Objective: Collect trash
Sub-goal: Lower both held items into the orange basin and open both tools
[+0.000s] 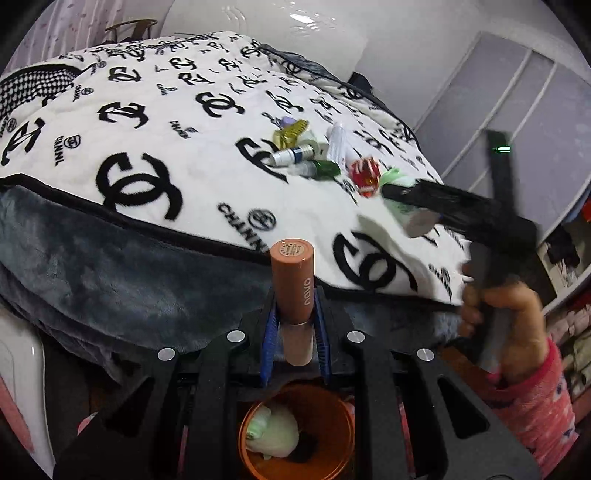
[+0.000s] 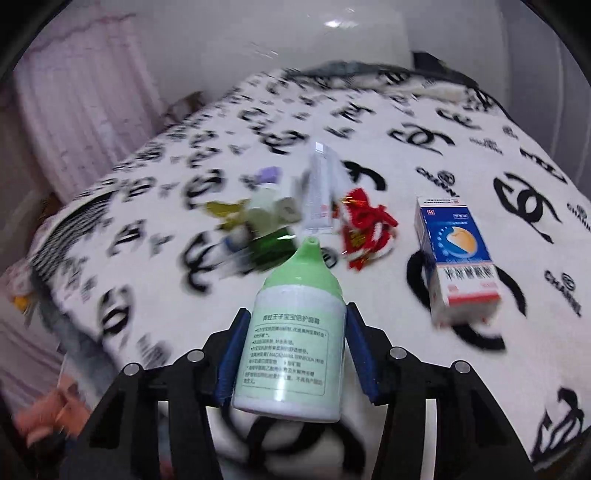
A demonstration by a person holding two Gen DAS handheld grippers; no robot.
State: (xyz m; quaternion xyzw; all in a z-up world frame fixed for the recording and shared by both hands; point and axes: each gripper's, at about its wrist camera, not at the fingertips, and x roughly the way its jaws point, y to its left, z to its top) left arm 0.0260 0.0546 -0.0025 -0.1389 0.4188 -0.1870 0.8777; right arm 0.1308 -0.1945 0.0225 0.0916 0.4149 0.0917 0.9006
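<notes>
My left gripper [image 1: 294, 314] is shut on a tan lipstick tube [image 1: 293, 291], held upright above an orange bin [image 1: 295, 435] that holds pale trash. My right gripper [image 2: 293, 350] is shut on a green-and-white cream bottle [image 2: 295, 343], held above the bed. That bottle and the right gripper also show in the left wrist view [image 1: 402, 199]. A pile of trash lies on the logo blanket [image 2: 424, 110]: a red wrapper [image 2: 364, 229], a white tube [image 2: 321, 192], a green bottle [image 2: 273, 247], a yellow wrapper [image 2: 225, 210], and a blue-and-white medicine box [image 2: 458, 258].
The bed's grey blanket edge [image 1: 110, 273] hangs in front of the bin. A white headboard [image 1: 266, 18] stands behind. Shelves with goods [image 1: 569, 295] are at the right. A pink curtain [image 2: 74, 110] hangs at the left.
</notes>
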